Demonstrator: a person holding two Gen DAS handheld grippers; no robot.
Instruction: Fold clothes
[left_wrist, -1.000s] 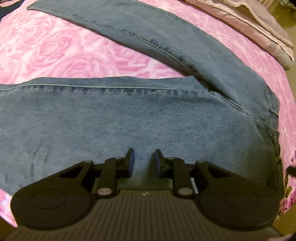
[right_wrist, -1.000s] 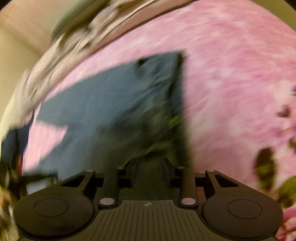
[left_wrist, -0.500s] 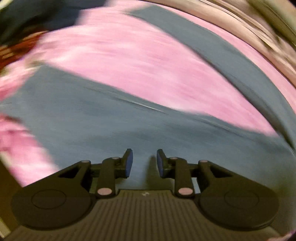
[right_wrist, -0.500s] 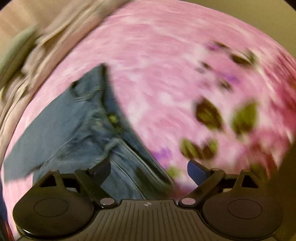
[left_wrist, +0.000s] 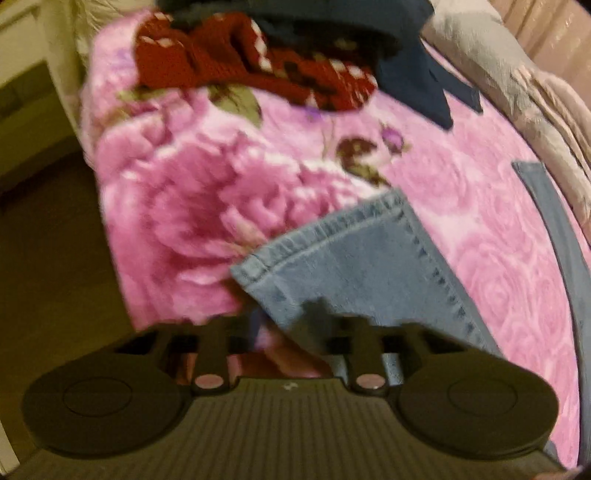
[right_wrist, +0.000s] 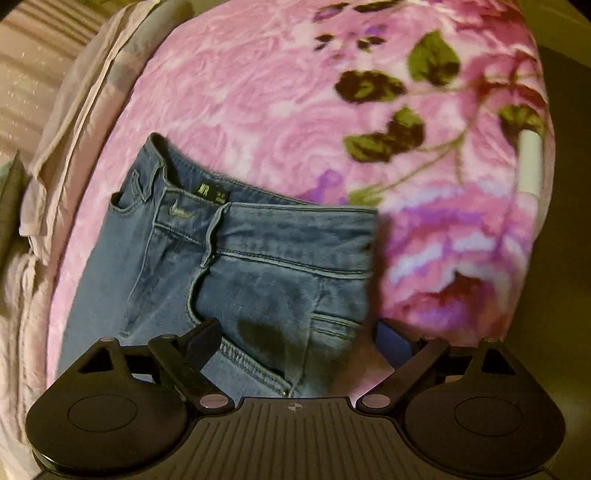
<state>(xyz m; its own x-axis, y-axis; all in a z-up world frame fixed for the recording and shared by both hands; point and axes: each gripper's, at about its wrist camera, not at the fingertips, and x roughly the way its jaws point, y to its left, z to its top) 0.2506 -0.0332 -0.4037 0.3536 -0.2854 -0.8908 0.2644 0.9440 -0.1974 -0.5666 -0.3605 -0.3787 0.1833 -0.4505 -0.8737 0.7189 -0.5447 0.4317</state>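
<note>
Blue jeans lie flat on a pink rose-patterned blanket (left_wrist: 192, 206). In the left wrist view one leg's hem (left_wrist: 332, 236) sits just ahead of my left gripper (left_wrist: 286, 317). Its blurred fingers are shut on the leg's side edge close to that hem. The other leg (left_wrist: 554, 229) runs along the right. The right wrist view shows the jeans' waistband (right_wrist: 280, 229) with a dark label inside it. My right gripper (right_wrist: 299, 339) hangs over the hip and pocket area. Its jaws stand wide and are closing, with denim between them that the pads do not press.
A red knitted garment (left_wrist: 251, 62) and a dark navy one (left_wrist: 413, 74) are piled at the far end of the bed. Pale grey-pink bedding (right_wrist: 74, 110) lines one side. The bed's edge and dark floor (left_wrist: 48, 258) lie to the left. A white object (right_wrist: 532, 158) sits at the right edge.
My left gripper swept along the leg from mid-thigh to the hem and closed there. My right gripper swung round over the waistband, and its jaws opened wide.
</note>
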